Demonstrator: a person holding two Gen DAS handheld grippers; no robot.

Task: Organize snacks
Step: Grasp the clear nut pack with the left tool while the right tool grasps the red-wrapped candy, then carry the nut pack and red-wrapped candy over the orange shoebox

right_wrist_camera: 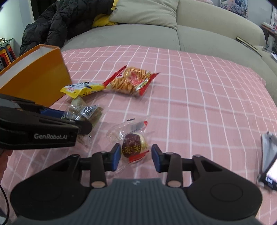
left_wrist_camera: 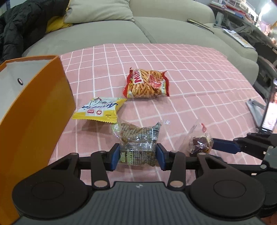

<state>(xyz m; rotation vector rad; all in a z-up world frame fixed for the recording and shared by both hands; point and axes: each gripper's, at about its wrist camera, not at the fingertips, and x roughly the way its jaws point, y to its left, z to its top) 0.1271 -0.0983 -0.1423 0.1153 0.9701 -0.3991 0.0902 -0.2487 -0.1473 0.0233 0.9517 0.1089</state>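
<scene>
Clear biscuit pack point(left_wrist_camera: 138, 152): lay at the near edge of the pink checked cloth point(left_wrist_camera: 199, 83), pinched between the blue pads of my left claw point(left_wrist_camera: 138, 154); I judged it light and crinkly, its contents brittle, so best taken across its thick middle, not by the loose film ends.

Left claw: closed on the biscuit pack, both pads pressing its sides.

Small cake packet point(right_wrist_camera: 134, 147): sat between the pads of my right claw point(right_wrist_camera: 135, 156), just right of the biscuit pack; I judged it soft, easily crushed, with slippery wrap, so the body should be gripped gently.

Right claw: narrow, closed about the small cake packet; one pad touched it, while the other seemed to meet only the clear film.

Yellow sachet point(left_wrist_camera: 100, 109): flat on the cloth, beyond the biscuit pack, beside the orange box point(left_wrist_camera: 39, 107).

Red stick-snack bag point(left_wrist_camera: 147, 83): farther out, mid-cloth, untouched.

Orange box: open-topped, at the left edge; likely destination, in my judgement.

Sofa point(left_wrist_camera: 121, 31): behind the cloth, bearing a cushion point(left_wrist_camera: 98, 10).
</scene>
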